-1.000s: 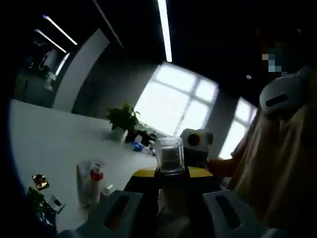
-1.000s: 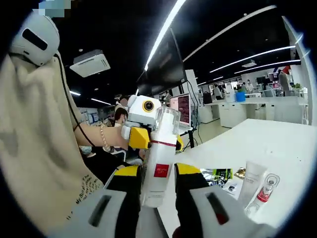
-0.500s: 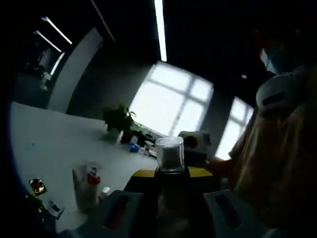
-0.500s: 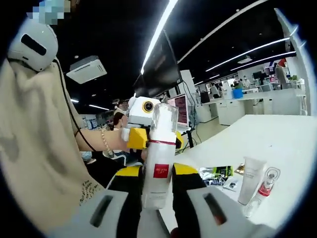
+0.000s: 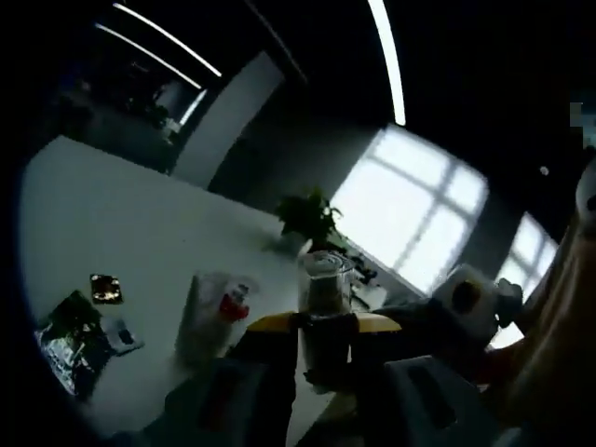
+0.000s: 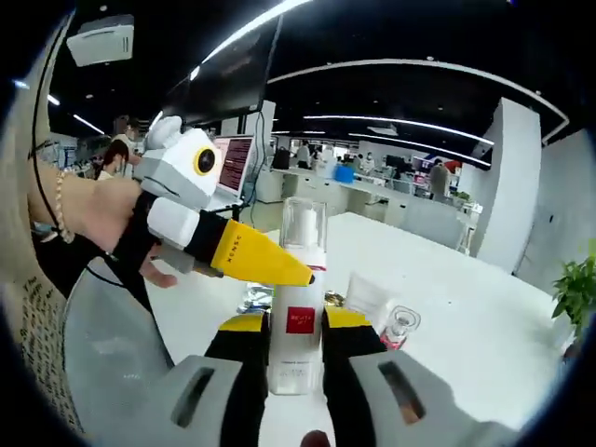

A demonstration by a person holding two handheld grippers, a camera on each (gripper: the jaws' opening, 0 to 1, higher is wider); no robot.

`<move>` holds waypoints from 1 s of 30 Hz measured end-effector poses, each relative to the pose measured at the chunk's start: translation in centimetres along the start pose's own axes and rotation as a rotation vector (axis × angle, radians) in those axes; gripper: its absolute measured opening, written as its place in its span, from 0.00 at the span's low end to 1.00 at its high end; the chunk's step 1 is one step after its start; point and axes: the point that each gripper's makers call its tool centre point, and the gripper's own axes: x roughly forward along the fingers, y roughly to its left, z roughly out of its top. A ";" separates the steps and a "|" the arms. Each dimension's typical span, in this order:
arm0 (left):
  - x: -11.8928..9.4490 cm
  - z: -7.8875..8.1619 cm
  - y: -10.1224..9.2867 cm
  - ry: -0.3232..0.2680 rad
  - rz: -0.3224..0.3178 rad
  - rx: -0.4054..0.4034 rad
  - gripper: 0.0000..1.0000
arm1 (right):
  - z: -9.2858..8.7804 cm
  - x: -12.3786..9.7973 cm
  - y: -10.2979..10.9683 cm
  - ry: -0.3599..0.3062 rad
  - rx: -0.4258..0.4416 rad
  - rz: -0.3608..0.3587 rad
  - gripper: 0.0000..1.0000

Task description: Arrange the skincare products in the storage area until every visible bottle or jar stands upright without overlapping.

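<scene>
A white bottle (image 6: 298,289) with a red label and a clear cap stands upright between the yellow pads of my right gripper (image 6: 296,321), which is shut on its body. My left gripper (image 6: 296,272) reaches in from the left, and its yellow jaw closes at the bottle's neck. In the left gripper view the same bottle (image 5: 324,289) rises between the pads of my left gripper (image 5: 324,323), shut on it. On the white table (image 6: 466,326) a white tube (image 6: 366,295) stands with a small clear bottle (image 6: 400,326) with a red part beside it.
Flat sachets (image 5: 67,337) and a small gold packet (image 5: 104,289) lie on the table left of the tube (image 5: 207,312). A potted plant (image 5: 307,216) stands at the far table edge. A person's hand (image 6: 88,209) holds the left gripper. Desks and monitors fill the background.
Both views have swung round toward the table, so the tube, small bottle and sachets sit nearer the middle. The white bottle stays held by both grippers.
</scene>
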 end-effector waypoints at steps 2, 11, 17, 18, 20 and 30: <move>0.0 -0.2 0.5 -0.026 0.045 -0.056 0.17 | -0.2 0.2 0.1 0.002 -0.023 -0.015 0.20; 0.3 -0.5 1.5 -0.065 0.130 -0.088 0.18 | -0.6 0.7 -0.1 0.030 -0.043 -0.029 0.20; 0.5 -1.0 2.4 -0.077 0.188 -0.110 0.19 | -1.1 1.2 0.1 0.055 -0.021 -0.025 0.20; 0.5 -1.0 2.4 -0.074 0.187 -0.104 0.18 | -1.2 1.2 0.2 0.056 -0.014 -0.024 0.20; 0.6 -1.1 2.4 -0.062 0.177 -0.112 0.17 | -1.4 1.2 0.2 0.059 -0.008 -0.018 0.21; 0.2 -2.7 2.6 0.108 0.109 0.015 0.16 | -2.9 1.2 1.9 0.058 0.127 0.176 0.22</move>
